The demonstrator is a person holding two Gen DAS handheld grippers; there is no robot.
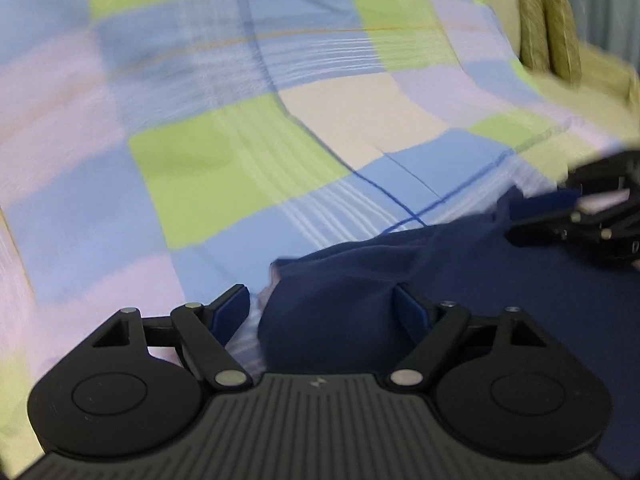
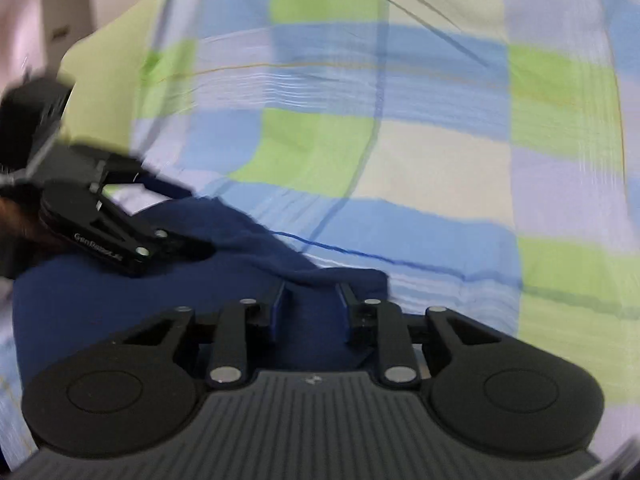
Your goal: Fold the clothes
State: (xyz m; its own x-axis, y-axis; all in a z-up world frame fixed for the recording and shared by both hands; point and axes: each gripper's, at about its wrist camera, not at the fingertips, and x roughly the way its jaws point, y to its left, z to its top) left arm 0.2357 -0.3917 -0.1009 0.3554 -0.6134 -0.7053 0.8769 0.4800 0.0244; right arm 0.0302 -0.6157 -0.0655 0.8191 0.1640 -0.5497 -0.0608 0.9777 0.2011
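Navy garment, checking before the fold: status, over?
Left gripper open around navy garment. Right gripper narrow, cloth between, grip unclear. Checked bedsheet unobstructed.

1. A bed covered by a checked sheet (image 1: 224,168) fills both views; its squares are light blue, lime green, lilac and cream, crossed by thin white and dark blue lines.
2. The sheet lies loosely, with long creases running across it.
3. A dark navy garment (image 1: 460,280) lies crumpled directly on the sheet, near the cameras.
4. Two olive cushions (image 1: 550,32) stand at the far right edge of the left wrist view.
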